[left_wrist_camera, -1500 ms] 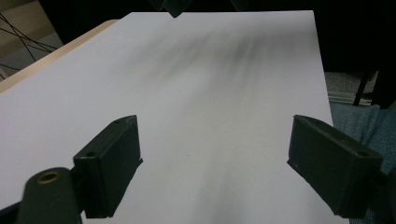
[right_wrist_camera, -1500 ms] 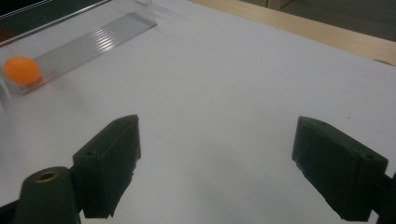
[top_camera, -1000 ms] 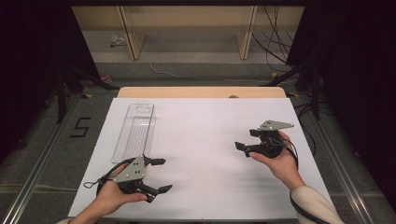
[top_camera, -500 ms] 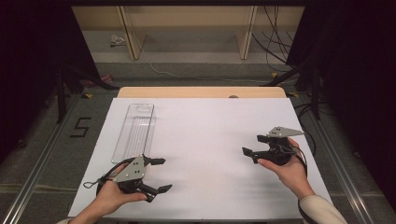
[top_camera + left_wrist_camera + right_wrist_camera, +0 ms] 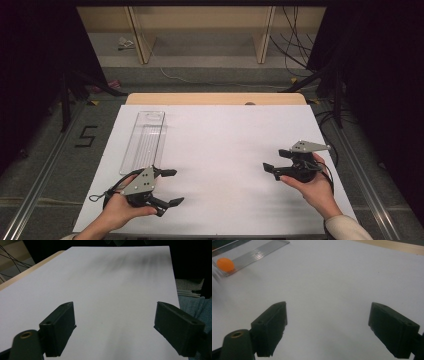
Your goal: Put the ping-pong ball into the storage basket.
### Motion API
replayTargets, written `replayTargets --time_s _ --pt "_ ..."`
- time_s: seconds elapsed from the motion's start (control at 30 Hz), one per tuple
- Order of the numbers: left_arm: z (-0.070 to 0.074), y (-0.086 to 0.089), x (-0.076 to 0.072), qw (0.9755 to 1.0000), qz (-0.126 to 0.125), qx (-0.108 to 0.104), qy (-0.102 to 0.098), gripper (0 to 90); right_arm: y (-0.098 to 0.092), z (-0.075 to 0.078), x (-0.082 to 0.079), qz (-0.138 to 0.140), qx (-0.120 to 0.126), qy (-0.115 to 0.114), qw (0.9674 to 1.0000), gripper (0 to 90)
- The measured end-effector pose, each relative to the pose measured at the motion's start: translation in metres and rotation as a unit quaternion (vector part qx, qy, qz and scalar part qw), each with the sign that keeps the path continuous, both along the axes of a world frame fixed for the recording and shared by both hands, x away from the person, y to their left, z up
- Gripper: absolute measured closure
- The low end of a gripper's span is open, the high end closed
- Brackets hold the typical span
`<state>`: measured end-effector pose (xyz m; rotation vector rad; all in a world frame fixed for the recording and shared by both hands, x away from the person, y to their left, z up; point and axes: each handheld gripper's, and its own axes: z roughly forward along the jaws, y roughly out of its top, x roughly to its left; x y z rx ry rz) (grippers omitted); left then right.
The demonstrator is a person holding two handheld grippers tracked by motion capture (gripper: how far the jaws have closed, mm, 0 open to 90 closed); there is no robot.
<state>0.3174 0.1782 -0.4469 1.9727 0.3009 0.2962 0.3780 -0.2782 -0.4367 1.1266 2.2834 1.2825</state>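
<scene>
- The left gripper (image 5: pixel 169 186) sits low at the near left of the table, held in the person's left hand (image 5: pixel 117 212), its jaws spread wide with nothing between them.
- In the left gripper view those two black jaws frame only bare white sheet (image 5: pixel 112 295); a patch of blue cloth (image 5: pixel 192 307) shows past the sheet's edge.
- The right gripper (image 5: pixel 271 168) is a little farther up, near the right edge of the sheet, cradled in the right hand (image 5: pixel 312 187). Its jaws are also held apart and empty, pointing towards the middle of the table.
- The two grippers are well apart from each other, with plain white surface between them.
- Just beyond the left gripper lies a long clear plastic tray (image 5: pixel 145 142), running away from the person along the left side of the sheet; its near end is close to the left gripper's grey plate but I cannot tell whether they touch.
- In the right gripper view an orange ball (image 5: pixel 225 264) rests at one end of that ribbed tray (image 5: pixel 259 252), well away from the right gripper's jaws.
- Farther back, a strip of the wooden table (image 5: pixel 215 98) shows past the white sheet.
- Beyond that is grey floor with loose cables (image 5: pixel 300 30) and pale wooden uprights (image 5: pixel 263 35).
</scene>
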Motion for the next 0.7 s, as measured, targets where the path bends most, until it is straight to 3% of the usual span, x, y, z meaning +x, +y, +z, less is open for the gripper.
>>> replayTargets --time_s 0.7 --pt "0.0004 -0.0009 0.0000 1.0000 -0.001 -0.003 0.001 16.5 0.0000 -0.0039 0.0000 0.004 0.000 0.002 1.0000 16.3"
